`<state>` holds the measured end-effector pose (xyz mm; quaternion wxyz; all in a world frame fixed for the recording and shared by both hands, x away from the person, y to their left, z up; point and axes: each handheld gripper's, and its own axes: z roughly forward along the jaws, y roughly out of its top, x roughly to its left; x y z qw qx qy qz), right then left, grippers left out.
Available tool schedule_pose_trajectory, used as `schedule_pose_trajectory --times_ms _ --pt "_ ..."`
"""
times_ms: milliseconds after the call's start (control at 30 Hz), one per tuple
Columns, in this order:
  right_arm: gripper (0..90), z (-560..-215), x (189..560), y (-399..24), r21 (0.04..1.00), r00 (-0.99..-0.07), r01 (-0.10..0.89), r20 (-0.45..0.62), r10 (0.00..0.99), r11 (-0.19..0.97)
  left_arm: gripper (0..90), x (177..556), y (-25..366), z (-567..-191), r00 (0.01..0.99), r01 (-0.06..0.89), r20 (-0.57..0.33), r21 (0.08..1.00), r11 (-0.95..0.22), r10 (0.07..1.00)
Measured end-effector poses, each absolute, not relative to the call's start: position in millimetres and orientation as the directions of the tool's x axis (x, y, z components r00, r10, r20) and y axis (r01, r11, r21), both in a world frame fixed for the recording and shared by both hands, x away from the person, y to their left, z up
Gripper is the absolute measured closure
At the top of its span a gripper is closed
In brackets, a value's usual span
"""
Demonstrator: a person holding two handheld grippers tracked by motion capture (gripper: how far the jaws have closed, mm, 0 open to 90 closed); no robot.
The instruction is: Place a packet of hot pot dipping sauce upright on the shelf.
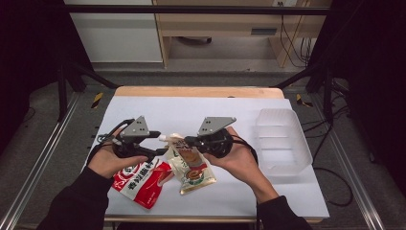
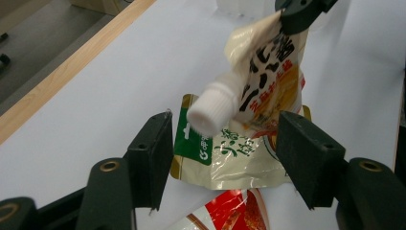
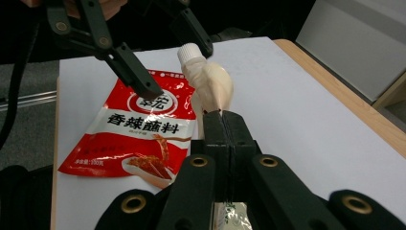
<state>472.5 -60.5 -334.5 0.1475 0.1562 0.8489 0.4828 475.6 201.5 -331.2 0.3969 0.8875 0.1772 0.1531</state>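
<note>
My right gripper (image 1: 187,141) is shut on the top edge of a cream spouted pouch (image 2: 268,72) and holds it up off the table. The pouch's white screw cap (image 2: 210,110) points toward my left gripper (image 2: 225,122). That gripper's jaws stand on either side of the cap with a gap on both sides, so it is open. In the right gripper view the shut jaws (image 3: 221,115) pinch the pouch (image 3: 213,84) just behind the cap (image 3: 189,50). Under it lie a beige pouch with a green label (image 2: 215,158) and a red sauce pouch (image 1: 141,179).
A clear plastic container (image 1: 282,141) stands on the right side of the white table sheet (image 1: 191,108). The wooden table edge (image 1: 198,91) runs along the back. Both forearms in dark sleeves come in from the front edge.
</note>
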Motion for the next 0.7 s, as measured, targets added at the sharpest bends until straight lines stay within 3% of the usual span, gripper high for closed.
schedule_pose_trajectory --times_ms 500,700 --pt "90.0 -336 470 -53 0.867 -0.913 0.128 -0.086 0.398 0.481 64.3 487 196 -336 0.908 0.18 0.114 0.763 -0.621 0.404" --pt "90.0 -338 471 -55 0.873 -0.909 0.135 -0.08 0.409 0.469 69.4 485 196 -335 0.917 0.177 0.102 0.762 -0.623 0.385"
